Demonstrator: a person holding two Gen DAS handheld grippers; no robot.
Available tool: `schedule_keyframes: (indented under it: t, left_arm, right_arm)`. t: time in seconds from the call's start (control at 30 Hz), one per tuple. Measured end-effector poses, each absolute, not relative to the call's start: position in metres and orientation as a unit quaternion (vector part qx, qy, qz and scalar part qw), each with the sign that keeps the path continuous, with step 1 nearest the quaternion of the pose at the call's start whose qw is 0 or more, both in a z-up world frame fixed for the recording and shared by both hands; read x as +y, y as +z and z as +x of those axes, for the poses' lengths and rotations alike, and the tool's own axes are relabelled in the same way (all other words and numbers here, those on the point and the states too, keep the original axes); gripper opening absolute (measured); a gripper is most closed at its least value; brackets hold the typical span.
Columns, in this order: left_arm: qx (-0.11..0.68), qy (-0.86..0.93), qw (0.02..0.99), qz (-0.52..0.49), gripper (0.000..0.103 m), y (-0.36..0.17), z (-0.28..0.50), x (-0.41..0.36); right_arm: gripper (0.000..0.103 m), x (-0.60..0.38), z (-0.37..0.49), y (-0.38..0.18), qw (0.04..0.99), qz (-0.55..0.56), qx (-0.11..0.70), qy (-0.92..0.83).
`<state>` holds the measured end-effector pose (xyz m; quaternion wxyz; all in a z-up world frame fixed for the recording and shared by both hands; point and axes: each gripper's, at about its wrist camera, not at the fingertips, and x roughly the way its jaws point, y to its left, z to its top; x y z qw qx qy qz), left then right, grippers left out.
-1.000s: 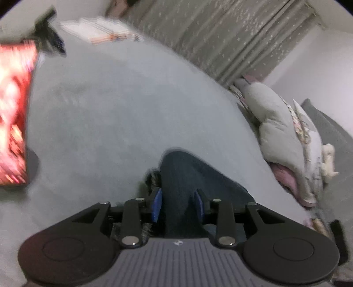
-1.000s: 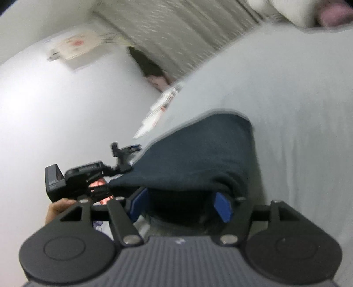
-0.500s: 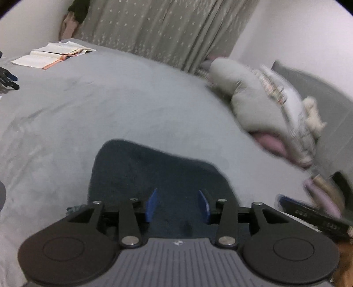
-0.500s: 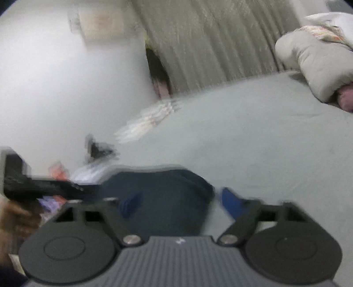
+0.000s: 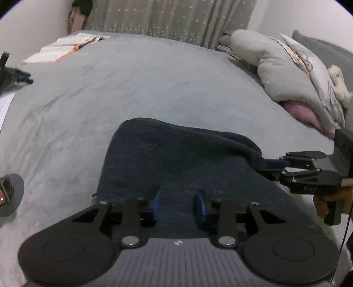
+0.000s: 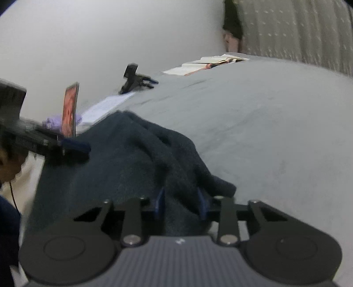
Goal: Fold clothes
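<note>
A dark navy knit garment (image 5: pixel 176 159) lies on the grey bedspread (image 5: pixel 132 88), filling the lower centre of the left wrist view. Its far edge is flat; its right side is bunched and raised. In the right wrist view the same garment (image 6: pixel 123 159) occupies the lower left, rumpled in thick folds.

The left gripper (image 5: pixel 179 202) sits at the bottom centre of its view, its 2 blue-padded fingers parted with garment fabric between them. Whether the pads press the cloth cannot be told. The right gripper (image 6: pixel 181 204) is at the bottom centre of its own view, jaws likewise parted around a fold of the garment; contact cannot be confirmed, as the frame is blurred. The right gripper (image 5: pixel 286 167) also shows at the right edge of the left wrist view, its tip against the bunched side of the garment, held by a hand (image 5: pixel 326 201).

Further out, a grey pillow (image 5: pixel 275 64) lies at the upper right, an open book (image 5: pixel 66 47) at the upper left, and a patterned curtain (image 5: pixel 172 17) along the top. In the right wrist view a phone (image 6: pixel 70 110) stands upright at the left, with a black clamp stand (image 6: pixel 134 79) beyond it.
</note>
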<state>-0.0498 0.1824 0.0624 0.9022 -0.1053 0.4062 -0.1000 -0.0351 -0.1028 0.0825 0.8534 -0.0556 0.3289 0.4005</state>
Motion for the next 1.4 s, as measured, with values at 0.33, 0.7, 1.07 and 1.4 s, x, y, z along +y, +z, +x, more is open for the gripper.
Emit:
schedule_keyframes:
  t: [0.33,0.7,1.07,1.4]
  left_arm:
    - [0.400,-0.111,0.906,-0.080,0.023,0.066,-0.055,0.177]
    - [0.341,-0.118,0.927,-0.108,0.057,0.091,-0.075,0.146]
    - [0.368,-0.056,0.922,-0.105,0.056,0.067,-0.068,0.161]
    - [0.360,-0.027,0.931,-0.047,0.056,0.064,-0.071,0.137]
  right_arm:
    - [0.023,-0.100,-0.009,0.055,0.852,0.040,0.367,0.371]
    - [0.064,-0.117,-0.038,0.078,0.887,0.121,0.354,0.271]
    - [0.058,-0.058,-0.162,0.056,0.870,-0.037,0.367,0.326]
    - [0.066,-0.051,-0.160,0.051,0.867,-0.050,0.371,0.328]
